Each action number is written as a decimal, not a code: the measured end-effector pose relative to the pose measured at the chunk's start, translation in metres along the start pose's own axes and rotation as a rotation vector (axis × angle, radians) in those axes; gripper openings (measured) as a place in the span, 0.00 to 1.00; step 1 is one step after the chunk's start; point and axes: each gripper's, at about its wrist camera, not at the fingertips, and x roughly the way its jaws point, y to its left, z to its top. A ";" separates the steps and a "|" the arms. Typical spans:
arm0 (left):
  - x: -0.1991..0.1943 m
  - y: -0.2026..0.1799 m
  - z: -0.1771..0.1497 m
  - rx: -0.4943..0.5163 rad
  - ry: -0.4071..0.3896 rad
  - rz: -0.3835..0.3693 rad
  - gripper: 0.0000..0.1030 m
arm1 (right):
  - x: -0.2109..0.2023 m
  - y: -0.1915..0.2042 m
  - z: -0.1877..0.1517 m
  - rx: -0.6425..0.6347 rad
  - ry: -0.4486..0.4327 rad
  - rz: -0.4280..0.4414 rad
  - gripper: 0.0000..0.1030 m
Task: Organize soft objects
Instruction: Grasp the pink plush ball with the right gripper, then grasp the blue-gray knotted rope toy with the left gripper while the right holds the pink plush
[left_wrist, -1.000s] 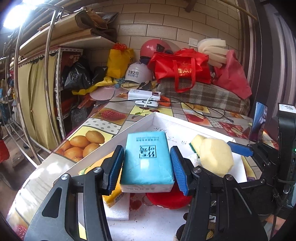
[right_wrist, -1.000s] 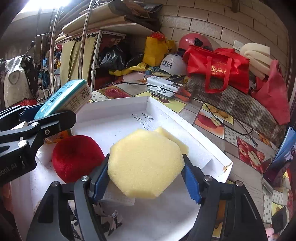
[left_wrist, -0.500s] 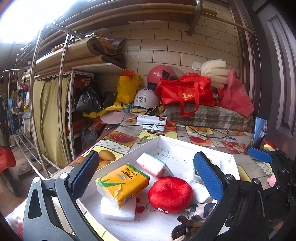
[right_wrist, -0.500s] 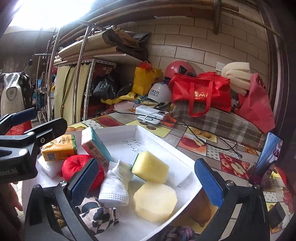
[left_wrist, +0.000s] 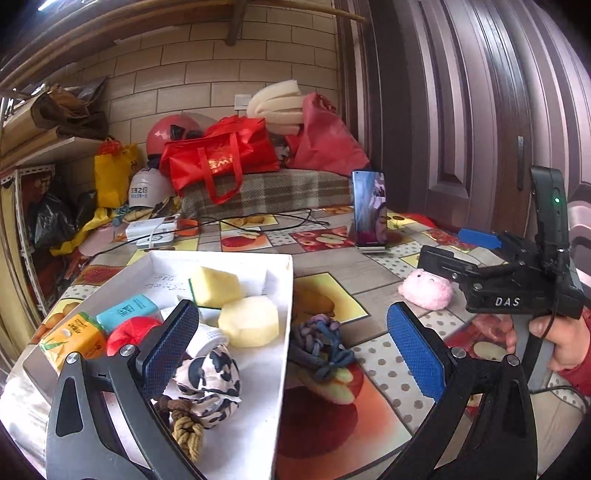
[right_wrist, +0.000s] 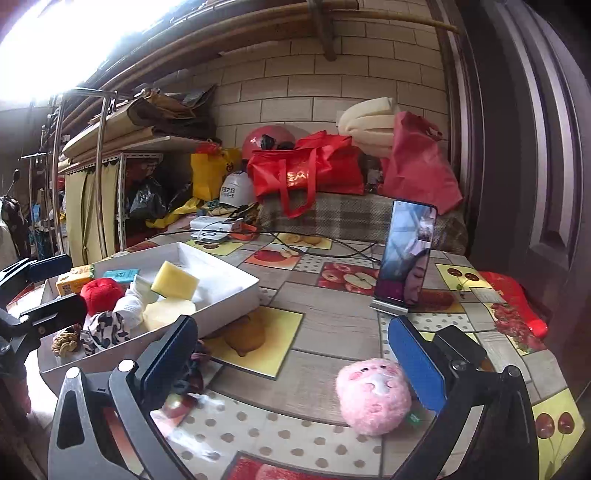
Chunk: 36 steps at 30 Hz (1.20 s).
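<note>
Fruit-print table: phone, cables, possibly knotted rope.

I see white box on table, filled: two yellow sponges, teal pack, orange pack, red ball, spotted cloth. Outside it: blue knotted rope beside box, maybe touching; pink plush well apart.
</note>
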 end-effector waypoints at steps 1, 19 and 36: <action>0.003 -0.008 0.001 0.014 0.016 -0.026 1.00 | 0.005 -0.012 0.000 0.022 0.031 -0.011 1.00; 0.072 -0.051 -0.012 -0.130 0.421 -0.078 1.00 | 0.077 -0.058 -0.030 0.222 0.483 0.102 0.73; 0.132 -0.066 -0.002 -0.083 0.495 0.084 1.00 | 0.079 -0.067 -0.027 0.265 0.476 0.103 0.73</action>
